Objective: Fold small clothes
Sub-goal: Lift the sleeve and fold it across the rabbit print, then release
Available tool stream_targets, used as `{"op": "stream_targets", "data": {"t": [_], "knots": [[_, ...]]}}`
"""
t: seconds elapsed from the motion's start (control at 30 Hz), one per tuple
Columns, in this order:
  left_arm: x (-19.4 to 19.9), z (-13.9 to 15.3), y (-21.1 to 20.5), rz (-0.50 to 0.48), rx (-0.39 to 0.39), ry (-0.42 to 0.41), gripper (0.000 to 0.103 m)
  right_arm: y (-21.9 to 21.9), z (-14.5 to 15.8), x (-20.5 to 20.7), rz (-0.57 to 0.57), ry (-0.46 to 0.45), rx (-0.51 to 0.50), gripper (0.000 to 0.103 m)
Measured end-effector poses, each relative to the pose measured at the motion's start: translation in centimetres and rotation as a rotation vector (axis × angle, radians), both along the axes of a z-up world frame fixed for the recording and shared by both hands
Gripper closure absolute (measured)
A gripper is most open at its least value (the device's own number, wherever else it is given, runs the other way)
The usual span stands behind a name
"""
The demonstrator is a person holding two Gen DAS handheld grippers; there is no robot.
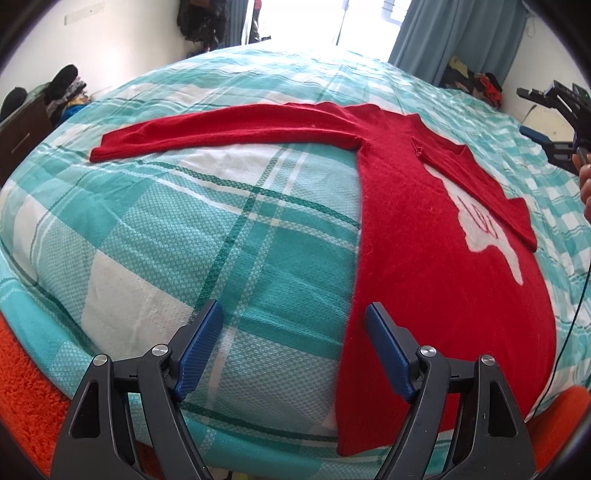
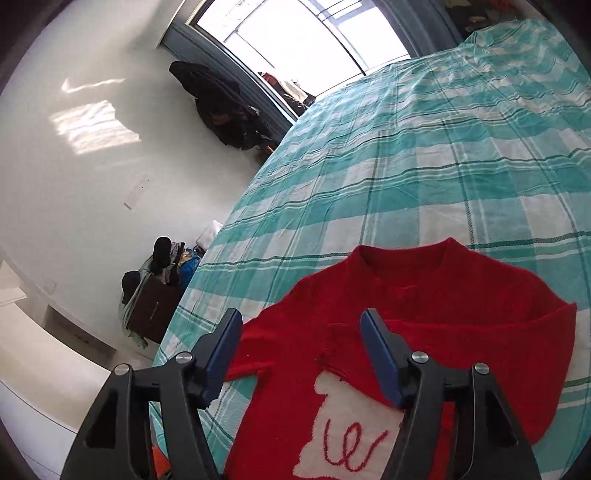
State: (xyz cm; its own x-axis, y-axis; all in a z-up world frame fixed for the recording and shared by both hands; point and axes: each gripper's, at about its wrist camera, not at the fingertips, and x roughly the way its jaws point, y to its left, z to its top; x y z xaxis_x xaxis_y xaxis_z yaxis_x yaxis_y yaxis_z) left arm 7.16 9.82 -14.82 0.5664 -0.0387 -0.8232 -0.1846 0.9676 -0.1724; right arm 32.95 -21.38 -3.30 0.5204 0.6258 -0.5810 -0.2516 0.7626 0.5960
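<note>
A red sweater (image 1: 436, 258) with a white motif (image 1: 480, 225) lies flat on the teal plaid bedspread (image 1: 184, 229). One sleeve (image 1: 221, 129) stretches out to the left. The other sleeve (image 1: 476, 177) is folded across the chest, partly over the motif. My left gripper (image 1: 294, 308) is open, low over the bed at the sweater's left side edge near the hem, holding nothing. My right gripper (image 2: 301, 317) is open and empty above the chest, facing the collar (image 2: 402, 266). The left wrist view shows it raised at the far right (image 1: 528, 112), held by a person's hand (image 1: 585, 184).
An orange fuzzy blanket (image 1: 22, 387) lies along the bed's near edge. A dark cabinet (image 2: 151, 314) piled with clothes stands by the wall left of the bed. A bright window (image 2: 306, 33), blue curtains (image 1: 454, 37) and a clothes heap (image 1: 480, 85) lie beyond. A thin cable (image 1: 576, 332) hangs at the right.
</note>
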Motion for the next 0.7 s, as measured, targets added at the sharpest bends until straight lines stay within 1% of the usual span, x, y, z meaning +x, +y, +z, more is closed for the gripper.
{"op": "stream_targets", "data": {"t": [0.03, 0.1, 0.13, 0.17, 0.2, 0.23, 0.27, 0.33, 0.37, 0.4, 0.43, 0.47, 0.5, 0.57, 0.6, 0.63, 0.67, 0.7], "knots": [[0.1, -0.1, 0.0, 0.001, 0.000, 0.003, 0.022, -1.4, -0.5, 0.2, -0.026, 0.013, -0.005, 0.038], [0.3, -0.2, 0.0, 0.003, 0.002, 0.009, 0.021, -4.0, -1.7, 0.3, -0.074, 0.037, -0.021, 0.044], [0.4, -0.3, -0.1, 0.004, 0.002, 0.011, 0.020, -5.0, -1.8, 0.4, -0.092, 0.054, -0.029, 0.052], [0.5, -0.3, -0.1, 0.005, 0.003, 0.013, 0.020, -6.0, -2.5, 0.4, -0.102, 0.074, -0.027, 0.056], [0.5, -0.3, -0.2, 0.006, 0.006, 0.014, 0.019, -6.9, -3.6, 0.4, -0.110, 0.099, -0.015, 0.057], [0.7, -0.3, -0.3, 0.004, 0.009, 0.016, 0.018, -7.7, -4.9, 0.2, -0.118, 0.130, -0.006, 0.058], [0.7, -0.3, -0.4, 0.003, 0.014, 0.018, 0.018, -8.4, -6.5, 0.0, -0.134, 0.171, -0.019, 0.059], [0.7, -0.4, -0.6, 0.001, 0.026, 0.020, 0.017, -9.9, -10.8, -0.5, -0.188, 0.288, -0.112, 0.059], [0.7, -0.4, -0.6, -0.001, 0.032, 0.020, 0.017, -10.6, -13.0, -0.8, -0.211, 0.362, -0.165, 0.065], [0.7, -0.4, -0.6, -0.003, 0.035, 0.019, 0.016, -11.5, -14.3, -1.2, -0.223, 0.388, -0.165, 0.083], [0.6, -0.4, -0.6, -0.004, 0.036, 0.018, 0.016, -12.3, -14.4, -1.6, -0.241, 0.367, -0.143, 0.083], [0.5, -0.5, -0.6, -0.005, 0.036, 0.017, 0.016, -13.0, -13.9, -2.0, -0.257, 0.336, -0.101, 0.081], [0.5, -0.5, -0.6, -0.006, 0.038, 0.017, 0.016, -13.5, -13.2, -2.4, -0.266, 0.304, -0.060, 0.080], [0.7, -0.6, -0.7, -0.004, 0.040, 0.020, 0.015, -13.8, -10.9, -3.6, -0.238, 0.228, 0.009, 0.080], [0.8, -0.6, -0.7, -0.004, 0.040, 0.022, 0.014, -13.6, -10.2, -4.3, -0.215, 0.200, 0.012, 0.079], [0.8, -0.7, -0.8, -0.005, 0.040, 0.023, 0.013, -13.3, -9.8, -4.8, -0.198, 0.191, -0.004, 0.079], [0.9, -0.7, -0.9, -0.005, 0.043, 0.025, 0.012, -13.0, -10.1, -5.2, -0.186, 0.202, -0.031, 0.078], [0.9, -0.7, -1.0, -0.005, 0.049, 0.027, 0.012, -12.7, -11.1, -5.3, -0.178, 0.232, -0.070, 0.074]]}}
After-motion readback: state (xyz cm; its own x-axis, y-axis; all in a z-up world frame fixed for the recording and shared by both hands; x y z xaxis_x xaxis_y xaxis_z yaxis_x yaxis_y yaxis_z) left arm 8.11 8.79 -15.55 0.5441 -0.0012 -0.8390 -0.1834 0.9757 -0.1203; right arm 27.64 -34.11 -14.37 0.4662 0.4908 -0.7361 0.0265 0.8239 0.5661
